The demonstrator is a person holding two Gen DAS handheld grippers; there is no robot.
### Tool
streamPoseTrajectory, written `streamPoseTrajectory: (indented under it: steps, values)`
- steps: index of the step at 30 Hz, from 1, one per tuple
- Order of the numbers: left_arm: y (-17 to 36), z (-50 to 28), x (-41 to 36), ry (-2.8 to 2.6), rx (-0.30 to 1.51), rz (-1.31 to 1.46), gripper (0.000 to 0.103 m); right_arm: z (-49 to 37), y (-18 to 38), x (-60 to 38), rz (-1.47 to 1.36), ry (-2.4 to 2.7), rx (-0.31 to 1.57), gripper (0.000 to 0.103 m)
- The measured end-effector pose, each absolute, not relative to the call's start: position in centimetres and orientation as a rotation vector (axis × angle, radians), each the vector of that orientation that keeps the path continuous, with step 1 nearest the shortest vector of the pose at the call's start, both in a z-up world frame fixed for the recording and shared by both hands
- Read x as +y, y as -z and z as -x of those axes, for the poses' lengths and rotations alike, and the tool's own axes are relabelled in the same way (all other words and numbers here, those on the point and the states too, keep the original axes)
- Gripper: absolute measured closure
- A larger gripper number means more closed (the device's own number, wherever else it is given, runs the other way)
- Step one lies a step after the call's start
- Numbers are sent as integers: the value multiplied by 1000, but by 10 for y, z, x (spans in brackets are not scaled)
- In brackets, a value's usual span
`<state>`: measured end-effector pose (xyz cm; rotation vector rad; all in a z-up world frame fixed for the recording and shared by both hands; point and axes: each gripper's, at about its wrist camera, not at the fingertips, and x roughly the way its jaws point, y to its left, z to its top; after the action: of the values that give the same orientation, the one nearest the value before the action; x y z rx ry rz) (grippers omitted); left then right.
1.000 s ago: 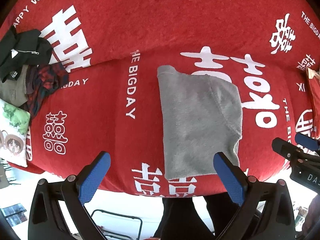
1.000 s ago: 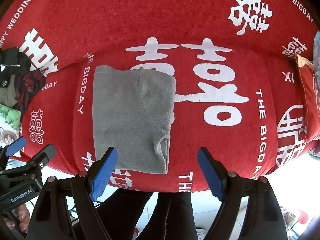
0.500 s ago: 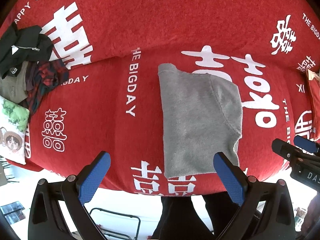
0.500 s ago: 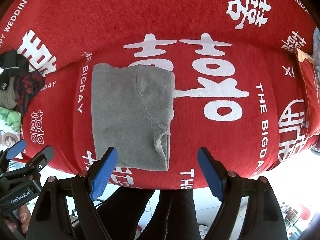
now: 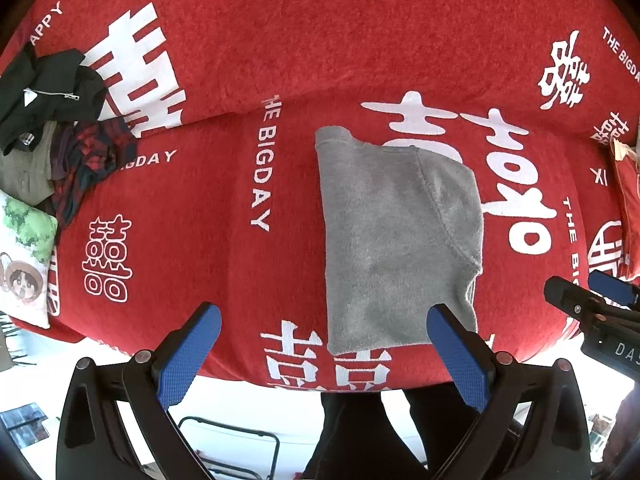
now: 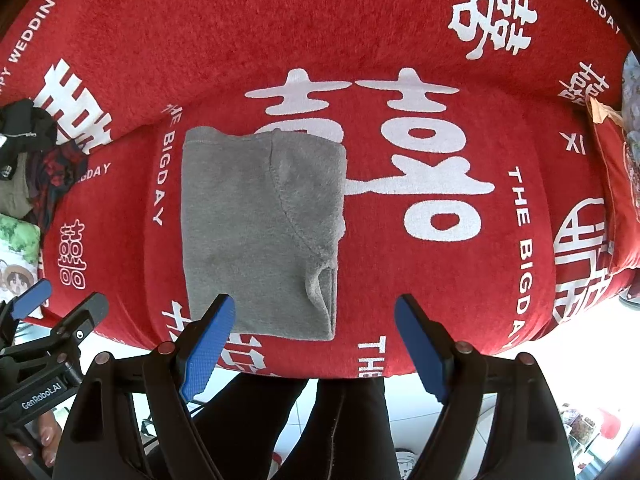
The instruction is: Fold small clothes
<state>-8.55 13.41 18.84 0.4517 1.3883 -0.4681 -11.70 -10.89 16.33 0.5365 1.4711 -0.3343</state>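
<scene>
Left gripper (image 5: 324,354): I hold it above the sofa edge, jaws wide, empty.
Right gripper (image 6: 316,340): mine too, spread wide, gripping nothing.
Grey garment (image 5: 396,236): folded flat on the red cover (image 5: 224,208).
Clothes pile (image 5: 60,128): far left.

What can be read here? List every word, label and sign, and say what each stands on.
"THE BIGDAY": red cover, beside the grey folded garment.
"HAPPY WEDDING", cut off at the picture's edge: same cover, upper left.
"XI": cover, right side.
Large white double-happiness signs: cover.
"GenRobot.AI": left hand-held gripper.
"DAS", cut off: right hand-held gripper.
</scene>
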Motion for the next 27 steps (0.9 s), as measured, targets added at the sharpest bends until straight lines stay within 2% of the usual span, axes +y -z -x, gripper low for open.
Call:
streamPoseTrajectory:
  steps: [27]
  values:
    - [-178, 86, 145, 431, 1406, -407, 0, 119, -167, -107, -523, 360, 1447, 18]
